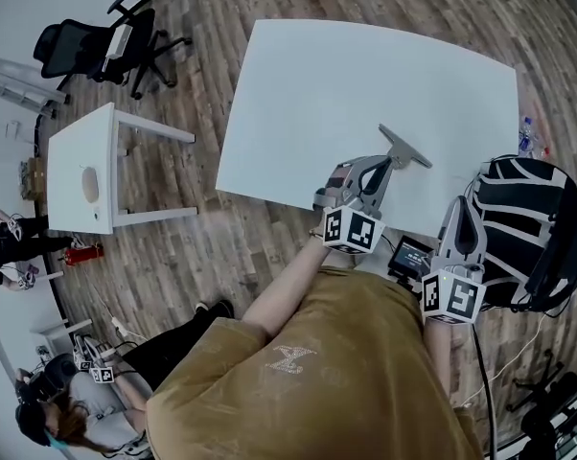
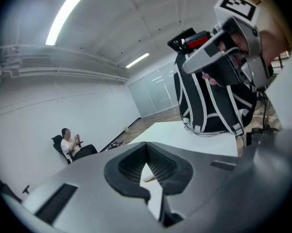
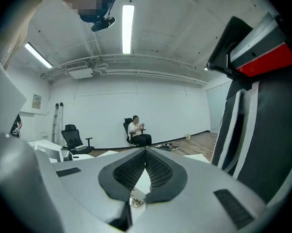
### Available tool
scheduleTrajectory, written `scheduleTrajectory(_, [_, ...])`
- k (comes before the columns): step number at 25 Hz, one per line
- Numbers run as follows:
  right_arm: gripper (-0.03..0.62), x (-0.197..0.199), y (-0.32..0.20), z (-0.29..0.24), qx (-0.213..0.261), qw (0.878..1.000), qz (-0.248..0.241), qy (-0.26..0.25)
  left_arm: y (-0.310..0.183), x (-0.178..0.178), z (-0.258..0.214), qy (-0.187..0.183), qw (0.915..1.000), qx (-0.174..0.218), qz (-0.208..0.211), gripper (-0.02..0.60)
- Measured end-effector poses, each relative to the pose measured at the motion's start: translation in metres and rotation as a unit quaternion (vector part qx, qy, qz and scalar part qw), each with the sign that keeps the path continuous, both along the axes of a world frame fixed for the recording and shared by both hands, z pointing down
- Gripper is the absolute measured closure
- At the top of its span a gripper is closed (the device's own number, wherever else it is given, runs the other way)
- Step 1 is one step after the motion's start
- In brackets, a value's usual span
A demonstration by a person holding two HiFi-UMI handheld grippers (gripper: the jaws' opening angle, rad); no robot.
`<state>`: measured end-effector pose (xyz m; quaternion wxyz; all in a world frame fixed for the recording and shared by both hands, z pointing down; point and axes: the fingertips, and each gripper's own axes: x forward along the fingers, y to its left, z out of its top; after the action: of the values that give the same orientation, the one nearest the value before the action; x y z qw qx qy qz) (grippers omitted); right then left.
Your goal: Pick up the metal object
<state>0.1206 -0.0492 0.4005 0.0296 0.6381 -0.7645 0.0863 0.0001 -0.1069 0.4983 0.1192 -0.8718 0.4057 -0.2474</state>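
- Grey-and-black pads of right gripper (image 3: 146,154) are pressed together with nothing between them; it hangs at the tabletop (image 1: 317,94) near-right corner, beside the backpack (image 1: 533,218).
- Same on left gripper (image 2: 146,148): pads pressed together, nothing pinched.
- T-shaped metal object (image 1: 404,147) lies by the near edge, right of middle, just ahead of left gripper. Stem runs along that gripper's line, crossbar across it. Left is nearer.
- Head view shows the whole T; touching or hovering, cannot tell. Left gripper view gives only a thin sliver (image 2: 148,179) through the gap under the pads, likely its edge.
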Motion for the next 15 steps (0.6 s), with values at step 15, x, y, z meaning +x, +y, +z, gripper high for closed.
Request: scheduleTrajectory(15, [0.586, 0.020, -0.029, 0.023, -0.032, 0.999, 0.010, -0.007, -0.008, 0.033, 0.091, -0.236, 0.9584, 0.057, 0.150, 0.572])
